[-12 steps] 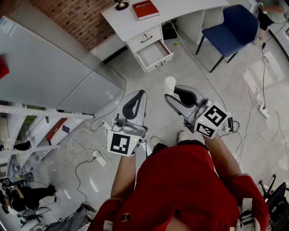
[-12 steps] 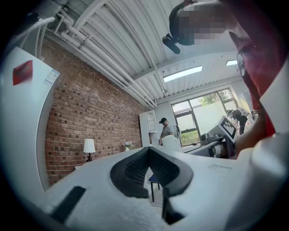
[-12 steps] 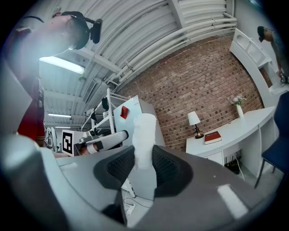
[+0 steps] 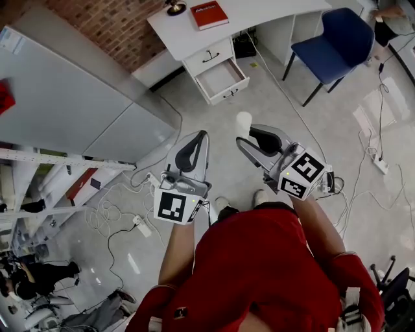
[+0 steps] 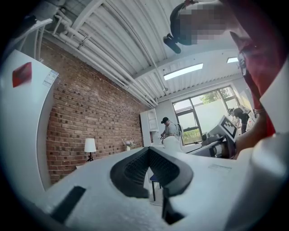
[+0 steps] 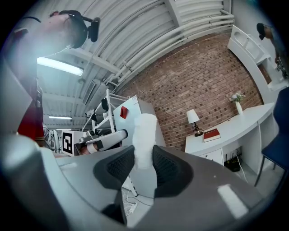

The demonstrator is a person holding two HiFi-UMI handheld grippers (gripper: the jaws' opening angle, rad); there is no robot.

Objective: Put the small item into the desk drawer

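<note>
**A:** What is held by the right gripper [image 4: 253, 136]?

**B:** A small white cylinder-shaped item [image 6: 144, 135] is gripped between its dark ribbed fingers [image 6: 172, 169]. The item is held upright, and its top is seen well above the fingers. In the head view it is seen as a white round spot at the front end of that gripper, above the grey floor [image 4: 311, 130].

**A:** And the left gripper [image 4: 196, 144]?

**B:** Its fingers [image 5: 130, 171] are closed at the tips, and nothing is held between them. Both grippers are held level, side by side but apart, in front of a person in a red shirt [image 4: 259, 259].

**A:** Where is the drawer?

**B:** The white desk [image 4: 272, 13] is seen against a red brick wall [image 4: 117, 26], well apart from both grippers. Under the desk top, a lower white drawer [image 4: 222, 78] is pulled out, and the drawer above it is closed. The item is not yet in the drawer.

**A:** What else is seen around the desk?

**B:** A red book [image 4: 208, 13] is laid on the desk top, and a blue chair [image 4: 331, 42] is placed to the right of the desk. White cables [image 4: 373, 152] are spread on the floor.
</note>
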